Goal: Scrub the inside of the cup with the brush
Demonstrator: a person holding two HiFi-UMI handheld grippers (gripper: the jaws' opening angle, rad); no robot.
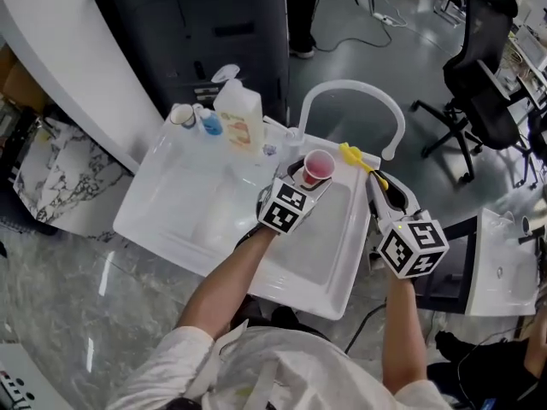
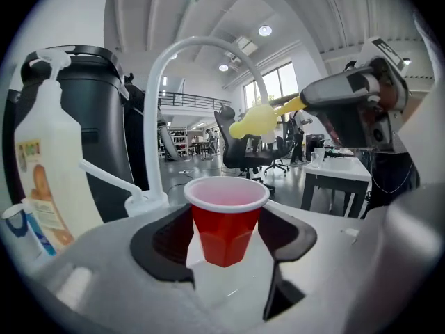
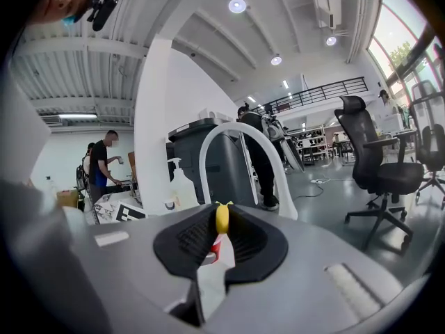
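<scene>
A red cup (image 1: 318, 167) with a white rim stands upright between the jaws of my left gripper (image 1: 309, 178), over the back edge of the white sink (image 1: 318, 246). In the left gripper view the black pads (image 2: 167, 239) press on both sides of the red cup (image 2: 226, 221). My right gripper (image 1: 380, 186) is shut on the handle of a yellow brush (image 1: 352, 155), whose head points toward the cup from the right. The brush head (image 2: 254, 120) hangs above and behind the cup's rim, apart from it. In the right gripper view the brush (image 3: 222, 218) sits between the pads.
A white arched faucet (image 1: 350, 88) rises behind the sink. On the left counter stand a soap pump bottle (image 1: 239, 118), a small blue bottle (image 1: 210, 125) and a small cup (image 1: 181, 114). A black office chair (image 1: 483, 75) and a white table (image 1: 513, 263) are at the right.
</scene>
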